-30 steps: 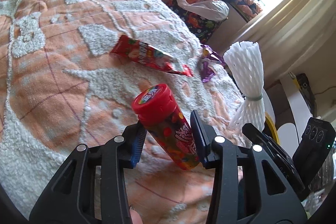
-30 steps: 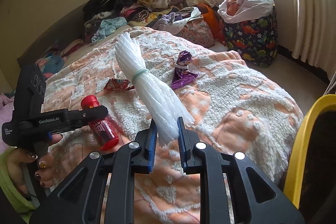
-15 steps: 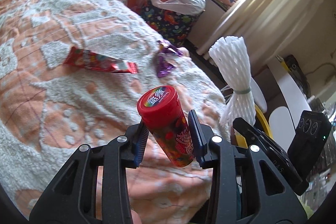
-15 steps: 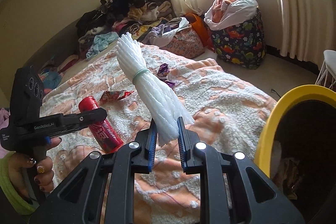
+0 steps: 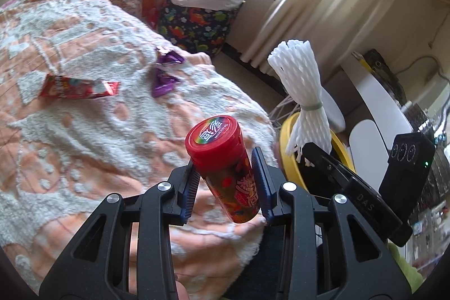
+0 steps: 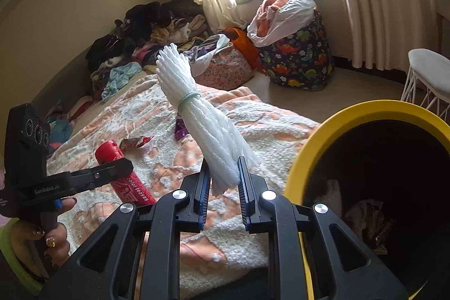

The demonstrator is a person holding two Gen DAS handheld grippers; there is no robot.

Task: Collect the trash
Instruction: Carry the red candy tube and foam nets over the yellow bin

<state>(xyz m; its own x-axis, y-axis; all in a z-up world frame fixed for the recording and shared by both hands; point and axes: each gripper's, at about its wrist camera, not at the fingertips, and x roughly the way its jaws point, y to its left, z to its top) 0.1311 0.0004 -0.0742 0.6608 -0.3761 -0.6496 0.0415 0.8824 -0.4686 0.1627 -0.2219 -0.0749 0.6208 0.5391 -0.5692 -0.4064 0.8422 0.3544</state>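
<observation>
Two grippers are both carrying loads. Left gripper [image 5: 227, 184] is clamping the red candy tube [image 5: 222, 165] at frame centre, cap tilted up-left, lifted off the bedspread [image 5: 84, 131]. Right gripper [image 6: 222, 187] is pinching the white foam-net bundle [image 6: 202, 114] by its lower end, leaning up-left. Yellow-rimmed bin [image 6: 362, 108] is sitting lower right, just beside the bundle. Red wrapper [image 5: 78, 87] and purple wrapper [image 5: 164, 78] are lying on the bedspread, upper left.

"GenRobot.AI" on the left gripper [image 6: 92, 179], "DAS" on the right gripper [image 5: 306, 156] (both small), "color teases" on the red tube [image 6: 135, 184].
</observation>
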